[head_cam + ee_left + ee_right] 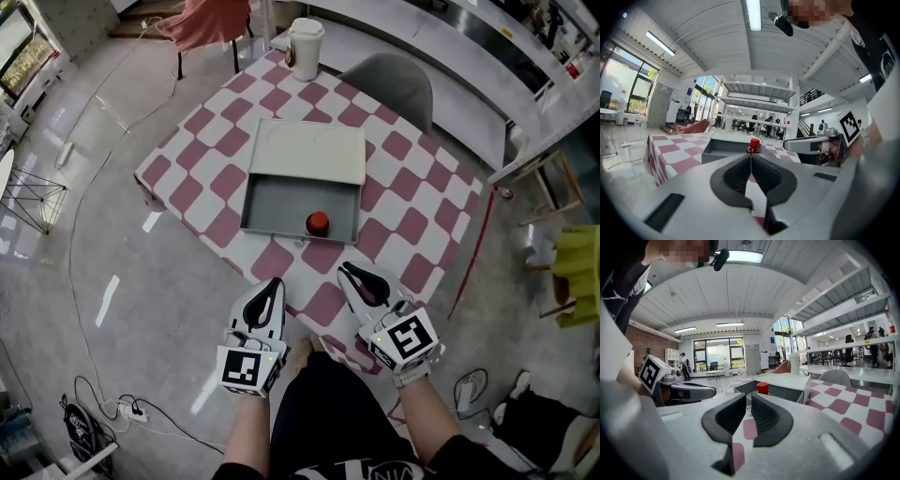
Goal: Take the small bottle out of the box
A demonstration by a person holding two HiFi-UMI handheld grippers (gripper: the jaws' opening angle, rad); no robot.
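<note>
Left gripper closed, right gripper slightly parted, both short of bottle in box.

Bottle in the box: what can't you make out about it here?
- Bottle body: in the head view, hidden under its own red cap; in both gripper views, behind the box wall.
- Box's far half: in the head view, covered by its lid.
- Any label: too small everywhere.

The checked table carries two things — an open grey box and a cup.
</note>
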